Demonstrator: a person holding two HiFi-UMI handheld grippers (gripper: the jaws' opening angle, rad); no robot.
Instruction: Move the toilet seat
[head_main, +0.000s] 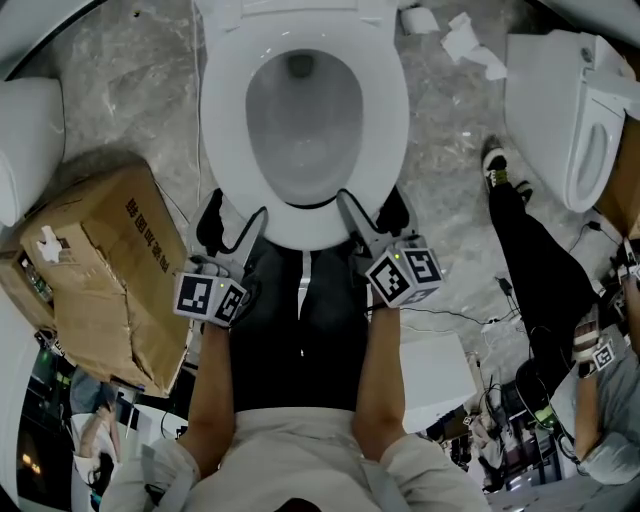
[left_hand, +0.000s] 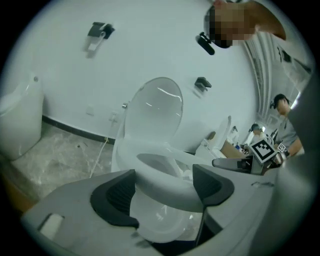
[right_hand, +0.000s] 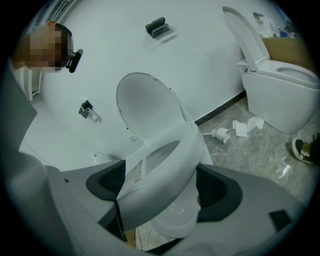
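On toilet seat (head_main: 300, 228), left gripper (left_hand: 165, 192), right gripper (right_hand: 160, 187) clamped

Not a household bathroom but a test room dressed as one. A white ceramic toilet (head_main: 225, 120) stands against a plain white wall (left_hand: 150, 45). A second white toilet with its lid up (head_main: 560, 110) is near its right side, and a third rounded white fixture (head_main: 25, 140) is on its left. All three share one grey marbled stone floor (head_main: 130, 80). Small black metal brackets (right_hand: 156, 26) dot the wall. A battered brown cardboard box (head_main: 100, 270), crumpled white tissue (head_main: 470, 45) and thin black cables (head_main: 450, 312) lie about. At the right, another person in black trousers (head_main: 530, 260) has a black-and-white marker cube (head_main: 603, 355) at the hand.
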